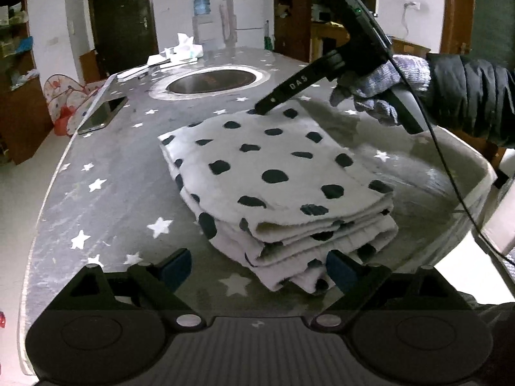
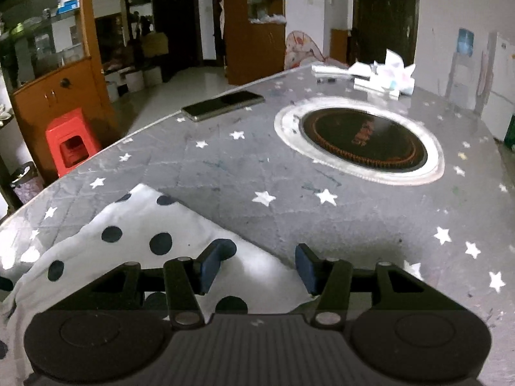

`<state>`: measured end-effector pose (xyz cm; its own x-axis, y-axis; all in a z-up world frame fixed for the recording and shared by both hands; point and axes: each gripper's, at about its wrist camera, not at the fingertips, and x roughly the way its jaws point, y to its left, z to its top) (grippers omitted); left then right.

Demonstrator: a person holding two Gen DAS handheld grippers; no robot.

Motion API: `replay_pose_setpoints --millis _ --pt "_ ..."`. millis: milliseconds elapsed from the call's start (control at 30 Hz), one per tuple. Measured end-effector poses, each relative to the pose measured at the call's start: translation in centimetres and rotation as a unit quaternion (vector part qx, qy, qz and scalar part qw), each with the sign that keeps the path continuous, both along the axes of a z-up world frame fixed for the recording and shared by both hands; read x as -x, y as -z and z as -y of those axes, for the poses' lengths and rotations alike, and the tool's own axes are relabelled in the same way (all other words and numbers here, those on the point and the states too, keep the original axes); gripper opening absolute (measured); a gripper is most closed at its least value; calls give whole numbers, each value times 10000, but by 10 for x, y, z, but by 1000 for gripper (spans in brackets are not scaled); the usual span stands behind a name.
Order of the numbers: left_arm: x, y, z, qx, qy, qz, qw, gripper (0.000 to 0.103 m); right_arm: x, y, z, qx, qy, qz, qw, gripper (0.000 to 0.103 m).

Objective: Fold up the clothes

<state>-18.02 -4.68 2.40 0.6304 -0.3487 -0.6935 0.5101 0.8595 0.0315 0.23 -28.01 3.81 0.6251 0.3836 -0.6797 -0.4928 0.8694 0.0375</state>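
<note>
Left tongs (image 1: 254,268) spread wide and empty at bottom centre, just short of spotted garment (image 1: 276,177) lying folded in layers mid-frame on starred tabletop (image 1: 106,167). Right tongs (image 2: 257,268), parted and empty, pressing far corner; best smoothed flat, edges kept aligned.

On the star-print table (image 2: 225,167) lies one folded polka-dot garment (image 1: 276,173), one phone (image 2: 222,105), one round inset cooktop (image 2: 363,140) and one heap of crumpled paper (image 2: 394,70). Two grippers are out: the left gripper (image 1: 257,268) and the right gripper (image 2: 257,265). One gloved hand (image 1: 386,87) shows. By the cabinet stands one red stool (image 2: 70,141); by the far wall, one water dispenser (image 1: 202,16) and one white fridge (image 1: 246,6).
</note>
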Motion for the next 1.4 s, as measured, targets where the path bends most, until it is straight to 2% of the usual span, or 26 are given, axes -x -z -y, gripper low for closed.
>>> replay_pose_setpoints --millis 433,533,633,967,1033,1133,1233,1400 --pt "-46 -2 -29 -104 -923 150 9956 93 4 8 26 185 348 -322 9987 49" --pt "-61 -3 -33 -157 -1057 233 9940 93 7 8 33 170 419 -371 9983 43" --pt "-74 -2 -34 -183 -1109 289 9932 92 13 8 41 192 530 -423 9975 41" --pt "-105 -2 -24 -160 -835 401 9956 74 46 6 66 262 899 -536 9942 40" --pt "-112 -1 -20 -125 -767 401 9962 67 55 5 72 273 976 -556 9933 40" --pt "-122 0 -15 7 -721 343 9968 65 69 5 80 289 1092 -586 9919 40" --pt "-127 1 -8 182 -601 271 9977 59 83 4 88 306 1207 -616 9903 40" --pt "-129 2 9 292 -335 244 9987 58 99 1 102 372 1406 -610 9875 41"
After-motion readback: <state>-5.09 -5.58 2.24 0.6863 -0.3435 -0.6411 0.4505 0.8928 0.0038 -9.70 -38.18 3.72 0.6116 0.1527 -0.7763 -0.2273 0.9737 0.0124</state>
